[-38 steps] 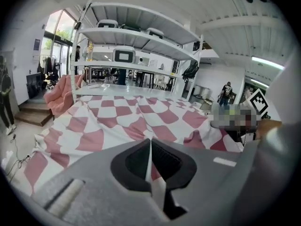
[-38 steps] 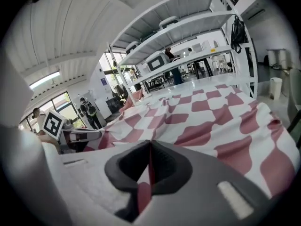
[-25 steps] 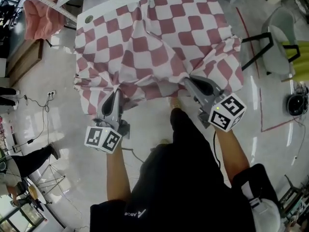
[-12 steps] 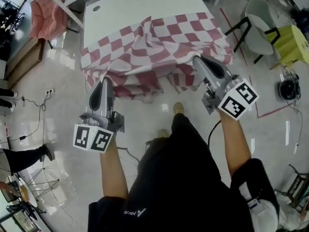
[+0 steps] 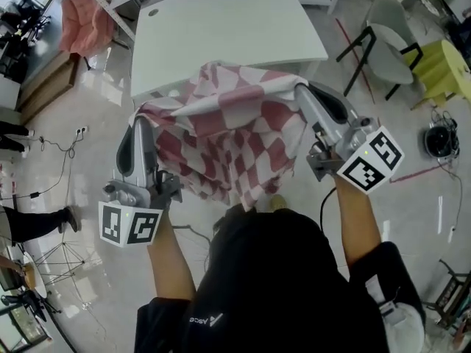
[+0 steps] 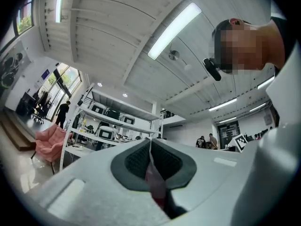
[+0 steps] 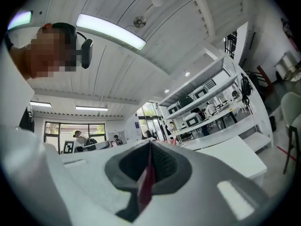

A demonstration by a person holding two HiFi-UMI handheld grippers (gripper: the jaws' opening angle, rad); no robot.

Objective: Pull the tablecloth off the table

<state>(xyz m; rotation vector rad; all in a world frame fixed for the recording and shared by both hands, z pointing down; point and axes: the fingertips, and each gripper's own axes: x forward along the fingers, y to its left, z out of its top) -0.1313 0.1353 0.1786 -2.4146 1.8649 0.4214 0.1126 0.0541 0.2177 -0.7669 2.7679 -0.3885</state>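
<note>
A red-and-white checked tablecloth [image 5: 228,138] is being held up between two grippers. Its cloth is being pinched in the closed jaws of the left gripper [image 5: 140,126] and of the right gripper [image 5: 300,92]. It is being hung bunched between both pairs of jaws, just before the white table [image 5: 221,28] beyond them.

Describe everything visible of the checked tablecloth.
The tablecloth is a thin, soft fabric in a red-and-white check, crumpled and folded. It hangs slack in a sagging bundle between the two grippers, in front of the person and above the floor. The left gripper pinches one side and the right gripper the other, each with its jaws shut on a thin fold. The cloth's upper edge lies at the near edge of the white table; whether it touches there cannot be told.
</note>
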